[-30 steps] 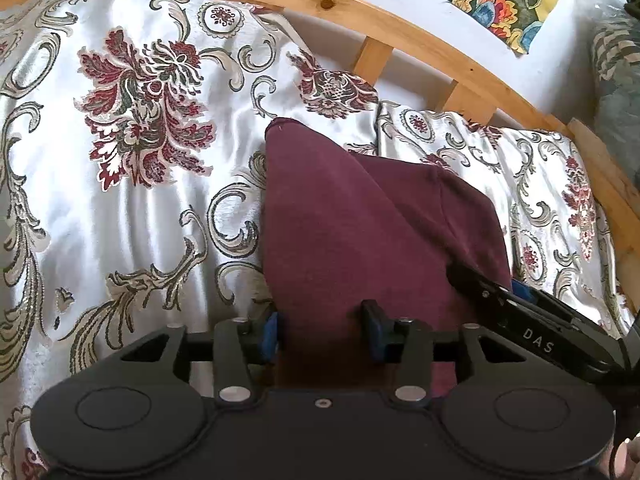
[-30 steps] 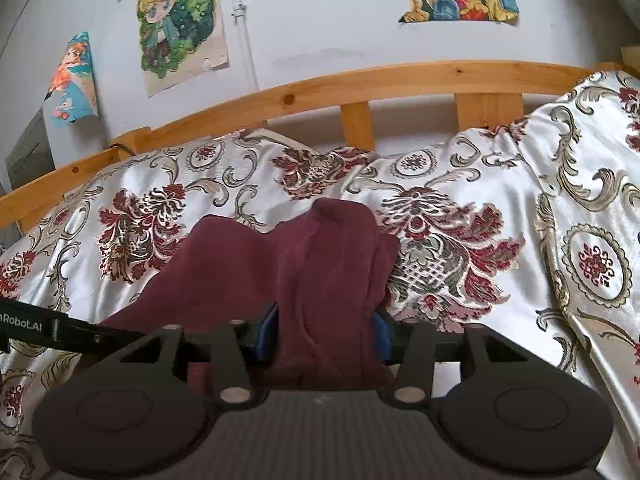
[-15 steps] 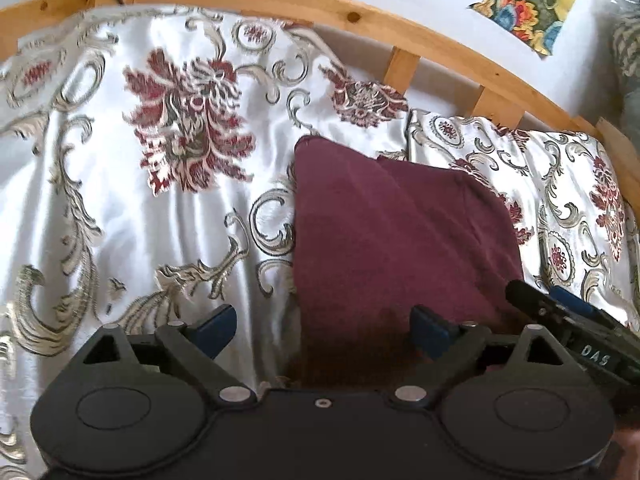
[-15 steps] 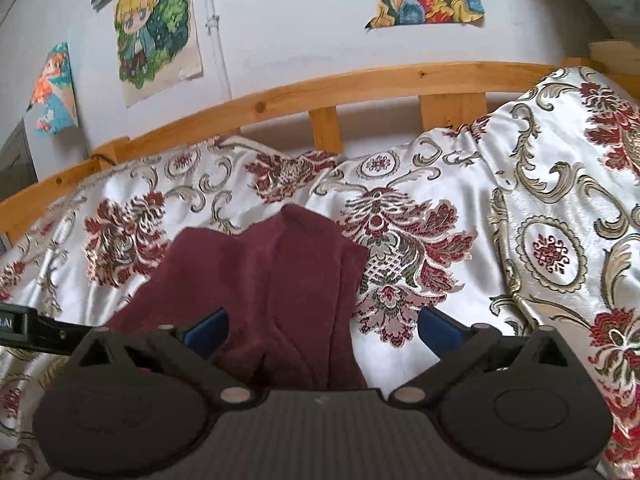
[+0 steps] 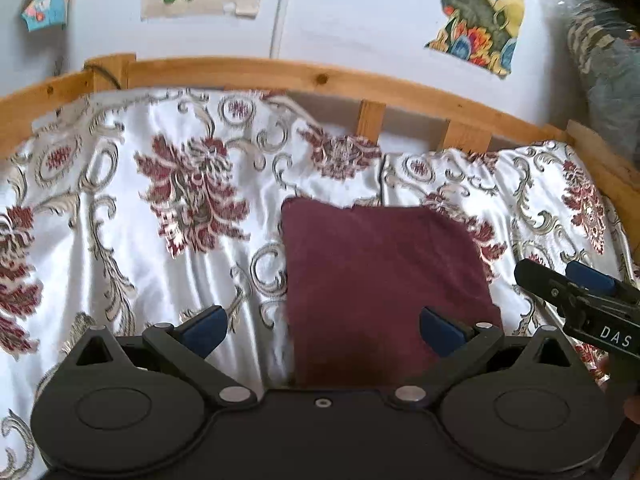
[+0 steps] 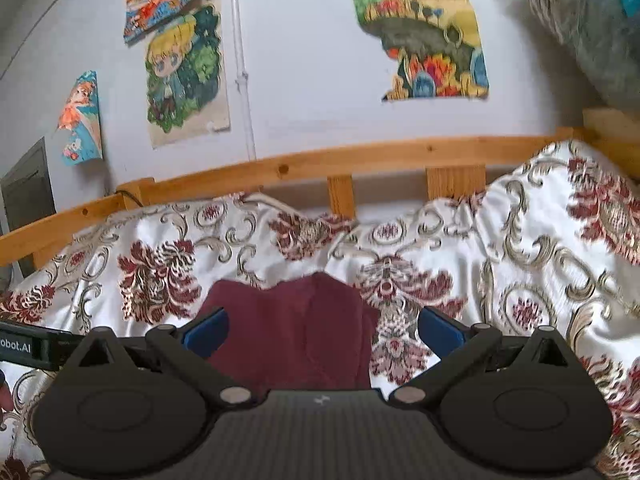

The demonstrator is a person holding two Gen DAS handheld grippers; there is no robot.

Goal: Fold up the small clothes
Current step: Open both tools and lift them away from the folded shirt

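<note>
Now, left wrist view: we look down our left gripper [image 5: 322, 326] onto a bed.
Left gripper state: we see its blue-padded fingers [image 5: 204, 326] spread wide; the left jaws opened further only just now, and nothing is pinched. The right pad hangs over the cloth and the left pad over the bedspread.
Garment: we see the folded maroon garment [image 5: 380, 272] lying flat as a rough rectangle on the bedspread [image 5: 140, 248], its near edge hidden behind the gripper body.
Bedspread: white satin with dark red flowers and pale scrolls.
Other tool: we see the right gripper [image 5: 580, 300] coming in from the right edge, just beside the garment's right side, marked "DAS".
Background: a wooden bed rail [image 5: 280, 76] and a white wall with posters [image 5: 476, 12].

Right wrist view: we look more levelly across the same bed.
Right gripper state: we see the right gripper [image 6: 322, 328] splayed fully, after opening moments before; its pads grip nothing.
Garment: the maroon garment [image 6: 292, 332] lies between and below the pads, its top layer rumpled into soft folds.
Other tool: part of the left gripper [image 6: 36, 346] shows at the left edge.
Background: the bed rail [image 6: 360, 156] and cartoon posters [image 6: 184, 76] on the wall.
</note>
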